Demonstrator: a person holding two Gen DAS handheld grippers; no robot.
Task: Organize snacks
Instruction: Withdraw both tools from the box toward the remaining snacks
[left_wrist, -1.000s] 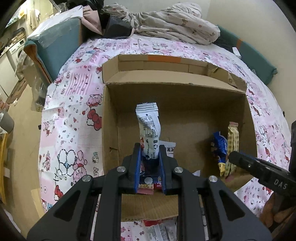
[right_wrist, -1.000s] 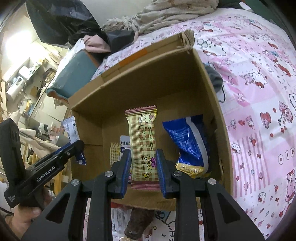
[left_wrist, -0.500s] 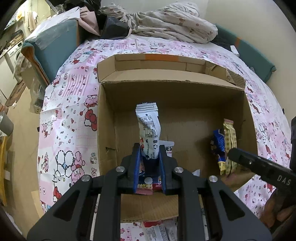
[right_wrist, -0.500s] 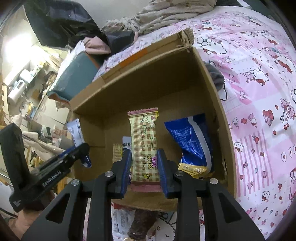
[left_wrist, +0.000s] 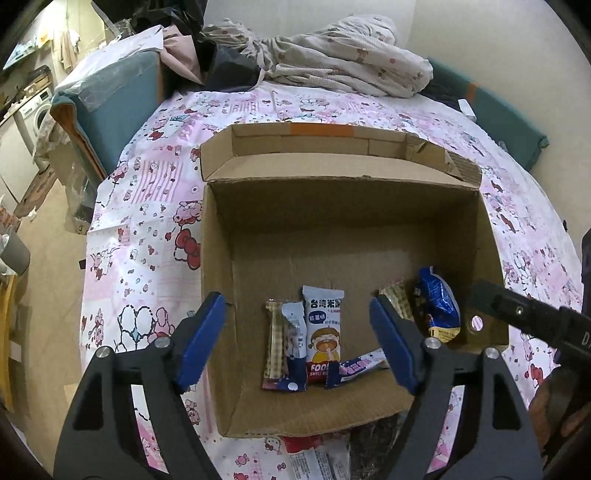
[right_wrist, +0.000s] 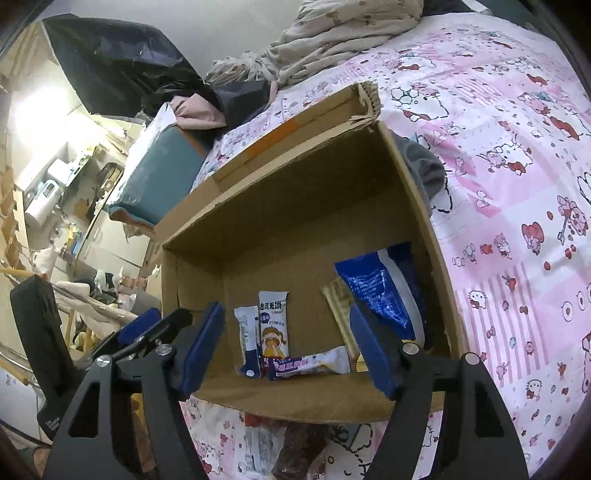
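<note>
An open cardboard box (left_wrist: 221, 266) (right_wrist: 295, 206) sits on a pink cartoon-print bedsheet. Inside lie several snack packets: a white-and-blue stick packet (left_wrist: 293, 347) (right_wrist: 248, 339), a white rice-cracker packet (left_wrist: 324, 332) (right_wrist: 272, 325), a purple bar (left_wrist: 356, 367) (right_wrist: 306, 365), a plaid packet (left_wrist: 397, 302) (right_wrist: 341, 314) and a blue bag (left_wrist: 439, 310) (right_wrist: 380, 295). My left gripper (left_wrist: 297, 343) is open and empty above the box's near left. My right gripper (right_wrist: 288, 347) is open and empty above the near right.
More snack packets (left_wrist: 317, 458) (right_wrist: 295, 454) lie on the sheet in front of the box. Crumpled bedding (left_wrist: 343, 62) and a teal cushion (left_wrist: 110, 96) sit beyond it. The bed's left edge drops to the floor (left_wrist: 40, 266).
Both grippers opened. The left let go of the white-and-blue stick packet and the right let go of the plaid packet; both now lie in the box.
</note>
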